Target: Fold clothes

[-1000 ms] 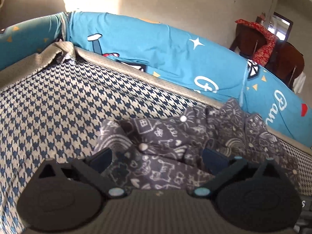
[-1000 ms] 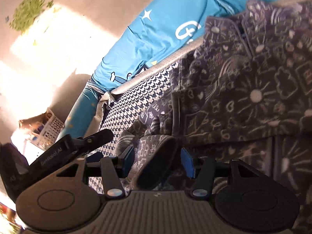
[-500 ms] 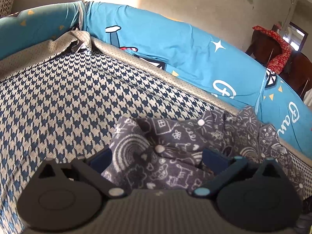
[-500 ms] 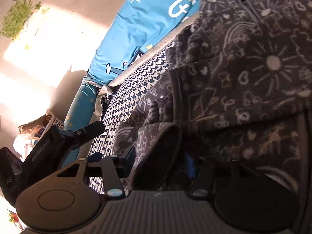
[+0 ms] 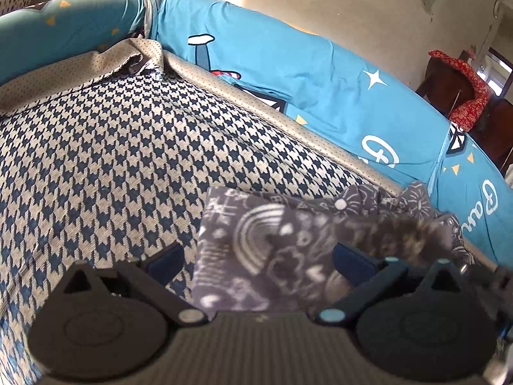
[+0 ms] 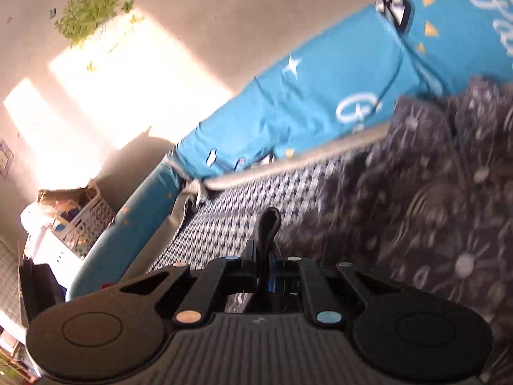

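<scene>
On houndstooth cover (image 5: 112,147), right claw (image 6: 264,256) newly clamped on garment (image 6: 433,192).

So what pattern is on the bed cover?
Navy and beige houndstooth bed cover, clearest in the left wrist view.

Soft fleece garment (image 5: 282,250); woven bedcover (image 5: 112,147)

Garment (image 5: 272,256) lies on mattress (image 5: 112,160) betw. left gripper's (image 5: 256,261) fingers, spreading right; bolster (image 5: 320,83) behind it; basket (image 6: 80,221) far left of right gripper (image 6: 264,256).
</scene>
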The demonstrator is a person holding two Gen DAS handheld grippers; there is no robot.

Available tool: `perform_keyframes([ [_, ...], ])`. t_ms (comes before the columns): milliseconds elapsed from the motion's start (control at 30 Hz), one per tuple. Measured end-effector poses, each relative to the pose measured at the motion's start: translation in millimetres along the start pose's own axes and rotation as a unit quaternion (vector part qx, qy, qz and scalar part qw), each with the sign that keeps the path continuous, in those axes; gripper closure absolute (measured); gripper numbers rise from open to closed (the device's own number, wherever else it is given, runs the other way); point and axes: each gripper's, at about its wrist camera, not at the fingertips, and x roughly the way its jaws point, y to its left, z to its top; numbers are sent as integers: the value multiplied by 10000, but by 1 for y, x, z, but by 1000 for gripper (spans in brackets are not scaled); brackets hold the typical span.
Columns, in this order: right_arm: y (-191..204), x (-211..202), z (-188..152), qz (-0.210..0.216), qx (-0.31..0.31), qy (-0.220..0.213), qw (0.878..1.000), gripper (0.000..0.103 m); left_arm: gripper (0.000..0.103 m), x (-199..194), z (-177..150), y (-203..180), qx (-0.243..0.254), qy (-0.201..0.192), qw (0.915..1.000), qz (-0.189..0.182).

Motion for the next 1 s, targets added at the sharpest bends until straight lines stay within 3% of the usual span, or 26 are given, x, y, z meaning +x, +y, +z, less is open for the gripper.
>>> perform_keyframes([
  [300, -30, -64, 51, -796, 51, -1194, 9896, 94, 0, 7, -2, -30, 296, 115, 9994, -169],
  [533, -53, -120, 66, -1645, 14, -1712, 9714, 94, 0, 16, -8, -48, 476, 300, 9980, -272],
  [733, -87, -128, 58, -2446, 451, -1234, 9607, 93, 0, 23, -17, -59, 669, 373, 9969, -194],
  [833, -102, -129, 52, -2923, 577, -1080, 9485, 81, 0, 25, -20, -63, 722, 391, 9965, -165],
  [1000, -102, -143, 53, -2769, 591, -1161, 9520, 76, 0, 27, -20, -69, 783, 363, 9962, -94],
])
